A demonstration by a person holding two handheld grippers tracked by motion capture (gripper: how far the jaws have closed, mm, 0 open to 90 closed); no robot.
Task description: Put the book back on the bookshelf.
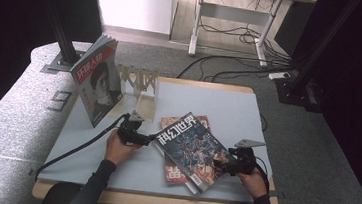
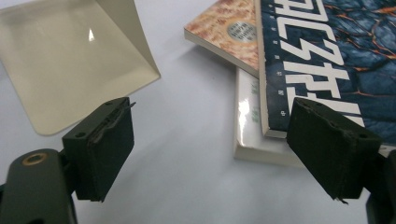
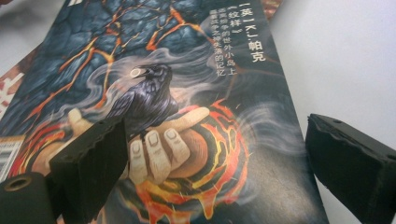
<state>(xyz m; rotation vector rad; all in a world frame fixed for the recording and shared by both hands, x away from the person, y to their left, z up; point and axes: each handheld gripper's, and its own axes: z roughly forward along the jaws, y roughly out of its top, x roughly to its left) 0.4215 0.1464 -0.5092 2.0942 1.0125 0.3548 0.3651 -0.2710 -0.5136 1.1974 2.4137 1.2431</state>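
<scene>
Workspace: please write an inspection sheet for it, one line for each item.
Surface: pale mat on a wooden table.
Job's things: dark blue magazine on top of the stacked magazines; another magazine upright in the beige rack.
Clutter: nothing seen.
Grippers: left gripper open at the blue magazine's corner; right gripper open over its cover.
Cables: black cable trailing left across the table; several on the floor.
Surroundings: grey carpet, desk legs, dark frame posts.

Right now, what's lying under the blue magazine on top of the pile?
Under the blue magazine a white-edged book and an orange-covered one stick out at the corners. Their covers are mostly hidden, so anything else beneath cannot be seen.
</scene>
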